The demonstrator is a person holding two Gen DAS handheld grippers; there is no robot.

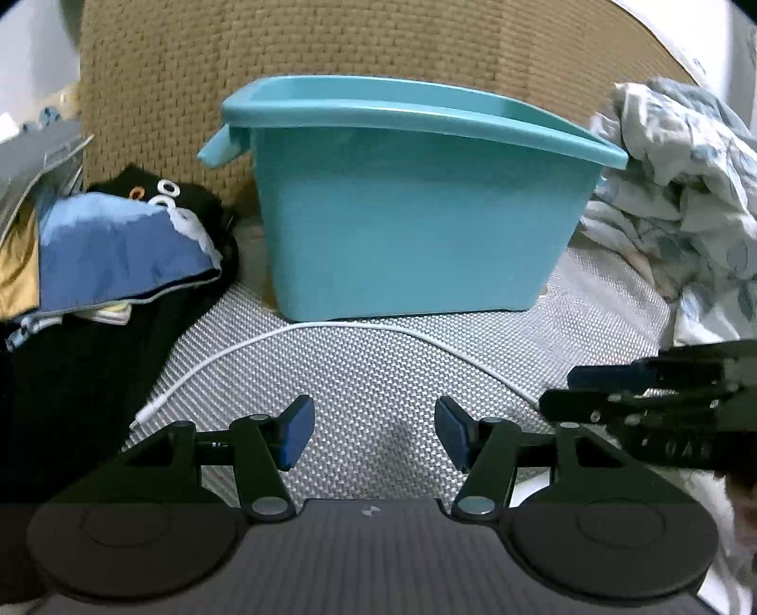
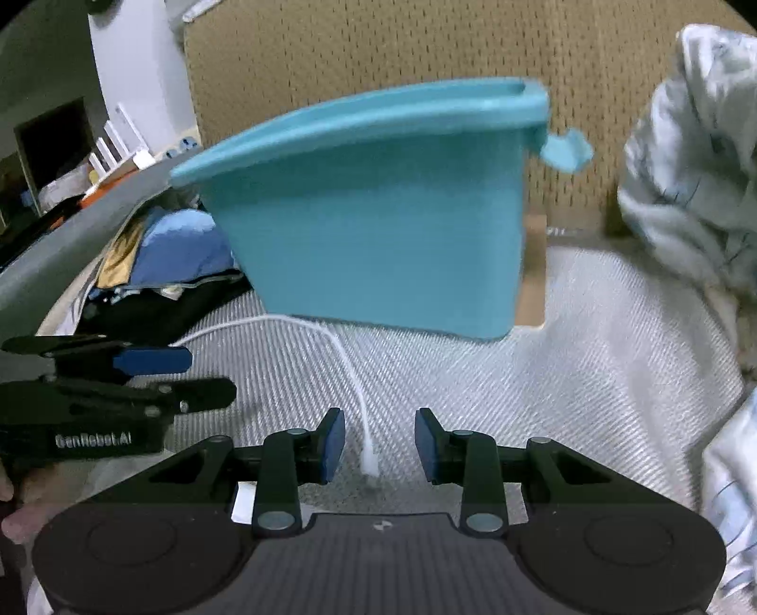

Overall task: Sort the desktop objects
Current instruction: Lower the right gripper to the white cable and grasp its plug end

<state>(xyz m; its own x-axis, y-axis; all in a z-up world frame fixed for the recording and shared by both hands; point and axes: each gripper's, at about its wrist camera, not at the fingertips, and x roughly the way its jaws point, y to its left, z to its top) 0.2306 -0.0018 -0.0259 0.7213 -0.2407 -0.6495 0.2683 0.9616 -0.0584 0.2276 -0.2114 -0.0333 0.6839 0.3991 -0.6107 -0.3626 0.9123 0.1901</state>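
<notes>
1. Hovering low over the silver woven mat [image 1: 359,378], the left gripper [image 1: 374,437] has its blue pads spread apart with nothing between them.
2. Over on the right wrist view, the right gripper [image 2: 378,447] stands with its jaws apart too, and the white plug end of the white cable [image 2: 369,461] sits in the gap, touching neither pad as far as the blur lets me tell.
3. That cable runs away from the plug in a curve across the mat, passing just in front of the teal plastic bin [image 2: 378,213]; in the left view the cable [image 1: 303,331] arcs along the bin's base and ends in a second plug at lower left.
4. Bin [image 1: 416,203] upright on the mat, a handle tab jutting from one end, tan woven backing [image 1: 331,42] behind it.
5. Left of the bin: a pile of blue and black clothing [image 1: 123,250]. Right of it: a crumpled pale floral fabric [image 1: 681,189].
6. Each gripper shows at the edge of the other's view, side by side and near each other.
</notes>
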